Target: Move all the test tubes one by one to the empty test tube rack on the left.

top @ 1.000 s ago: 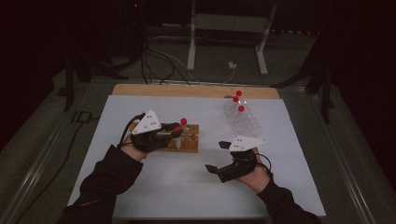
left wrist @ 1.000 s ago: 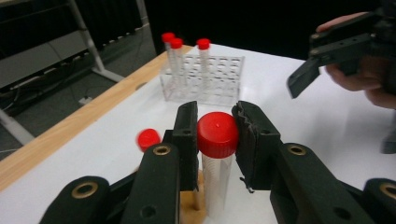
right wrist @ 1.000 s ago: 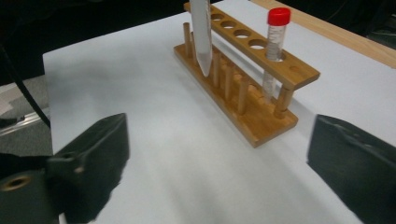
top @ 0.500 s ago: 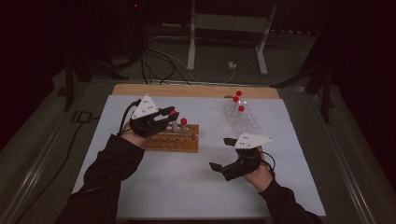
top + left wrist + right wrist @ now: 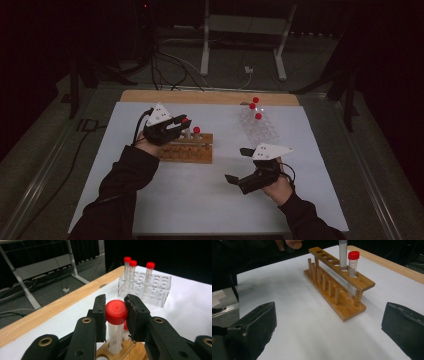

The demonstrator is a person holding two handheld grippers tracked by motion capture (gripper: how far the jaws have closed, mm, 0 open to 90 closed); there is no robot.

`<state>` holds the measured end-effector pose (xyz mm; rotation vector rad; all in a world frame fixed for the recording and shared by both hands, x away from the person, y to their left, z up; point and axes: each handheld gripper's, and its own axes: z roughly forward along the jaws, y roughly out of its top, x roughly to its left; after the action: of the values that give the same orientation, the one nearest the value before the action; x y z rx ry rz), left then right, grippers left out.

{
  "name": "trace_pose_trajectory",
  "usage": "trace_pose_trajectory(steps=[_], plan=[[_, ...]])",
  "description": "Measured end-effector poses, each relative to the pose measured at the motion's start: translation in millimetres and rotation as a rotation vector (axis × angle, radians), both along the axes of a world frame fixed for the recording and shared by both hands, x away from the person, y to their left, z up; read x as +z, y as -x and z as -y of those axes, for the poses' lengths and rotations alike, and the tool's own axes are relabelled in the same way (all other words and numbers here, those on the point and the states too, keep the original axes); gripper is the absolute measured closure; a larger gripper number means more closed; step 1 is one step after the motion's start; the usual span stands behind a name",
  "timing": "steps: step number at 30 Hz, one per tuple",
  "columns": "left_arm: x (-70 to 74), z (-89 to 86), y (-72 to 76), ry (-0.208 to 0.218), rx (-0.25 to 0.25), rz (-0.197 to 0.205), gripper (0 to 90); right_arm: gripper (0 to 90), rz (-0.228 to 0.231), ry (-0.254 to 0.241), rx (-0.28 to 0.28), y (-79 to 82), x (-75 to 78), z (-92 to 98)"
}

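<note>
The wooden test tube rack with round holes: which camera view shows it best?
The right gripper view: the wooden test tube rack appears whole, with its holes, pegs and base. The high view shows the rack small and partly behind the left gripper. The left gripper view shows just a corner.

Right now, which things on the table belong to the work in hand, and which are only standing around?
In the work:
- left gripper, shut on the red-capped tube
- wooden rack the tube stands in
- second tube in that rack

Standing around:
- clear rack with three tubes
- right gripper, open, holding nothing
</note>
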<state>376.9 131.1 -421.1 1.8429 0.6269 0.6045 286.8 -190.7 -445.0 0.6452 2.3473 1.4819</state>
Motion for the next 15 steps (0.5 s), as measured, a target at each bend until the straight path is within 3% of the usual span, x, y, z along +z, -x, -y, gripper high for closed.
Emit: trace_pose_trajectory(steps=[15], plan=[[-20.2, 7.4, -7.8, -0.035, 0.002, -0.057, 72.0, 0.0, 0.004, -0.017, -0.002, -1.9, -1.9, 3.9]])
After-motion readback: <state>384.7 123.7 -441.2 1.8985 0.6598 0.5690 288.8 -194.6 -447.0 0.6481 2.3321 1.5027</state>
